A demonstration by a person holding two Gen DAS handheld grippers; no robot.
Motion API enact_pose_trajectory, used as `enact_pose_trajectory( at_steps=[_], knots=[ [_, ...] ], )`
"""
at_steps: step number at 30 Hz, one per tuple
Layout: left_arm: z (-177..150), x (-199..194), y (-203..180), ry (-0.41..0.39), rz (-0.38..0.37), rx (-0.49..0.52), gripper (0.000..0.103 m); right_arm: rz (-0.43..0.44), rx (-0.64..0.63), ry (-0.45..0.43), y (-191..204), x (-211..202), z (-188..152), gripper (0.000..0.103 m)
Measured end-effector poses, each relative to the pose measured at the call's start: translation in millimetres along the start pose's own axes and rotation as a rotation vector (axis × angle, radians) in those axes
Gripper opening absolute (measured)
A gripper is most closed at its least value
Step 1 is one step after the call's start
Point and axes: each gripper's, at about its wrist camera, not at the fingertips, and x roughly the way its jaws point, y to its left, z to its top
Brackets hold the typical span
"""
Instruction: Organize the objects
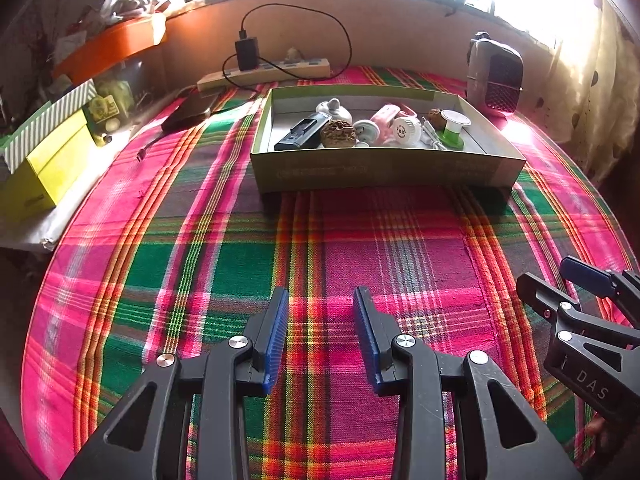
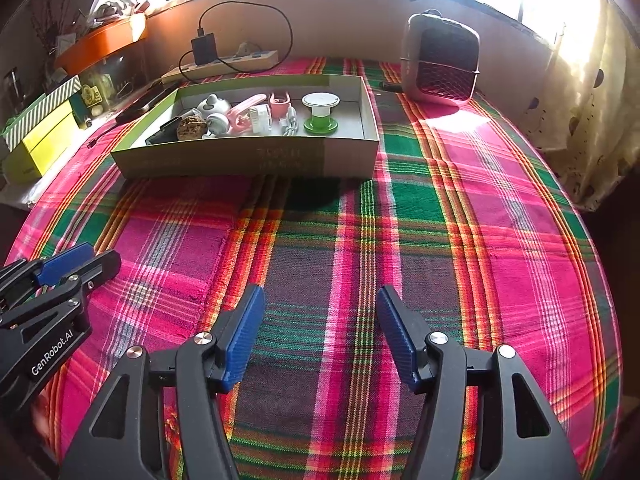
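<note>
A shallow cardboard tray lies on the plaid-covered bench, its long axis running side to side across both views, parallel to the wall behind it. All places here are given from that tray.

Inside it the items sit in a loose row along the long axis. At the left end is a black rectangular device, lying slantwise with one end toward the tray's near left corner. Just right of it is a brown wrinkled nut-like lump, with a white rounded figure behind. In the middle lie a pink clip-like piece and a white round fan-like item. Toward the right end a green-based spool stands upright, axis vertical.

Behind the tray along the wall lies a power strip with a black charger plugged in. Behind its right end stands a small heater.

Well in front of the tray, over bare cloth, the left gripper is spread with nothing between its blue pads. Beside it the right gripper is spread wider, also empty.
</note>
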Motion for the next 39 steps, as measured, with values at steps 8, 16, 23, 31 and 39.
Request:
enact_pose_trajectory(
  at_steps=[8, 16, 23, 31, 39],
  knots=[
    [-0.4, -0.2, 0.2, -0.001, 0.001, -0.009, 0.032, 0.0, 0.0, 0.0, -0.1, 0.2, 0.4, 0.06],
    [-0.2, -0.2, -0.1, 0.0, 0.001, -0.009, 0.032, 0.0, 0.0, 0.0, 0.2, 0.3, 0.5, 0.061],
    [-0.2, -0.2, 0.1, 0.0, 0.001, -0.009, 0.032, 0.0, 0.0, 0.0, 0.2, 0.4, 0.4, 0.061],
    [-0.1, -0.3, 0.1, 0.0, 0.001, -0.009, 0.032, 0.001, 0.001, 0.0, 0.2, 0.7, 0.4, 0.061],
    [-0.1, -0.4, 0.1, 0.0, 0.001, -0.009, 0.032, 0.0, 0.0, 0.0, 0.3, 0.5, 0.3, 0.061]
  ],
)
